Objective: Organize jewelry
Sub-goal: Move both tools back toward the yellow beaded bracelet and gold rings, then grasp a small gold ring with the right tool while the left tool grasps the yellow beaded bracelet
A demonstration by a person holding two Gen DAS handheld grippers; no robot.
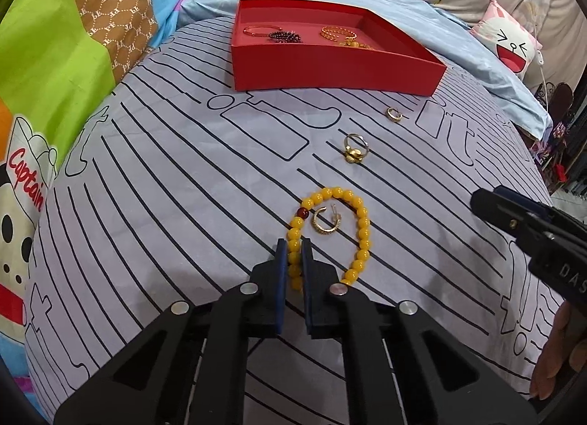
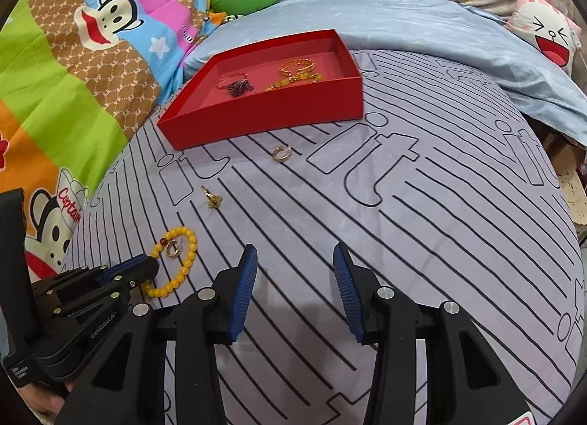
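We have the left gripper [image 1: 294, 252] closed on the near strand of the yellow bead bracelet [image 1: 361, 226], beads pinched between its blue fingers [image 1: 281, 260], bracelet lying on the striped bed sheet [image 1: 183, 186]. To do this well we judge a straight slow lift is best, since the loose loop will swing and the beads may roll out of a thin pinch. A gold hoop earring [image 1: 325, 220] sits inside the bracelet loop, apart from the beads or maybe touching, cannot tell; the lift could drag it along. Right gripper [image 2: 295, 278] hovers over bare sheet, fingers wide apart, holding nothing. The red box [image 1: 330, 69] stands well beyond, already with a few bracelets and a dark piece in it. Between us and the box lie a gold ring [image 1: 354, 149] and a small hoop [image 1: 394, 113], so we'd carry high over them. Cartoon blanket [image 1: 55, 58] to the left, blue quilt [image 1: 477, 69] behind the box.
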